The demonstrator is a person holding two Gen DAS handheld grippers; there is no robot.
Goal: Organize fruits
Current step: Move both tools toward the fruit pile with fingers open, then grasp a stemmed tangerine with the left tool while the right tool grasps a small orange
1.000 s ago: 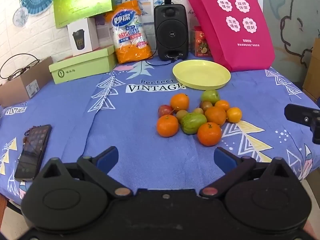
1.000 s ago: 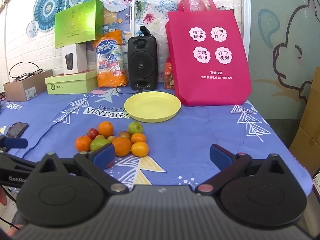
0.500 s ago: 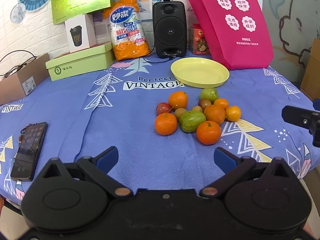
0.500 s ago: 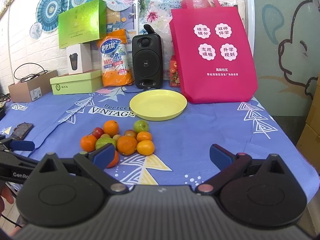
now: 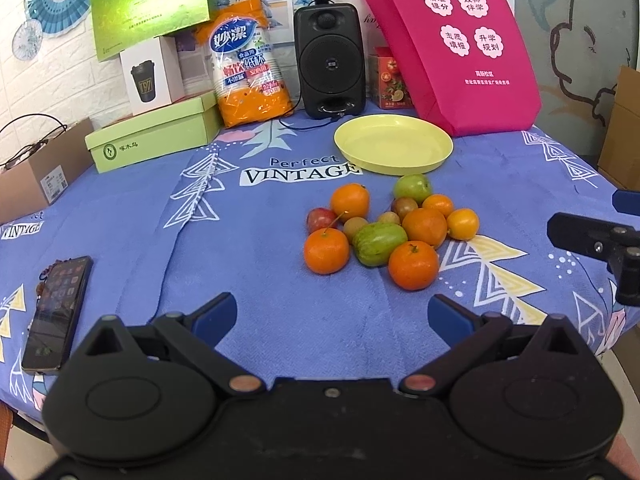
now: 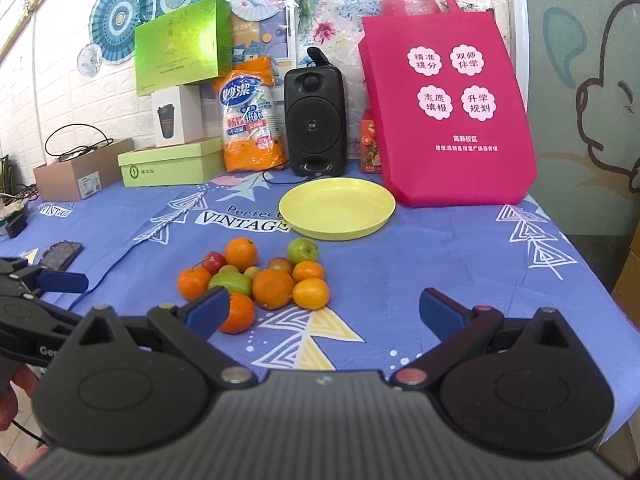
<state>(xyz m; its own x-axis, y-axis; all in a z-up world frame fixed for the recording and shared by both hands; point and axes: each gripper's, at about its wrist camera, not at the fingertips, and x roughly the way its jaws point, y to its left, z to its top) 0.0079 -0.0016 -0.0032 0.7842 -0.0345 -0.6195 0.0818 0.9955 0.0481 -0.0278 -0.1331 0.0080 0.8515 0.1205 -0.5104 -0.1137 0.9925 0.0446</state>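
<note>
A pile of fruit (image 5: 384, 226) (image 6: 256, 276) lies mid-table on the blue cloth: several oranges, a green apple (image 5: 413, 187), a long green fruit (image 5: 379, 238), a red plum (image 5: 321, 219) and small brownish fruits. Behind it sits an empty yellow plate (image 5: 394, 144) (image 6: 337, 208). My left gripper (image 5: 332, 318) hovers open at the near edge, short of the pile. My right gripper (image 6: 324, 310) is open too, its left finger in front of the nearest orange (image 6: 239, 314). Neither holds anything.
A phone (image 5: 54, 312) lies at the near left. Along the back stand a pink bag (image 5: 454, 46), a black speaker (image 5: 330, 60), a pack of paper cups (image 5: 248, 68), green boxes (image 5: 154, 132) and a cardboard box (image 5: 36, 170). The table edge drops off at the right.
Both grippers have shifted slightly forward and up, so the fruit pile sits a bit closer in both views. Both stay open and the fruit has not moved.
</note>
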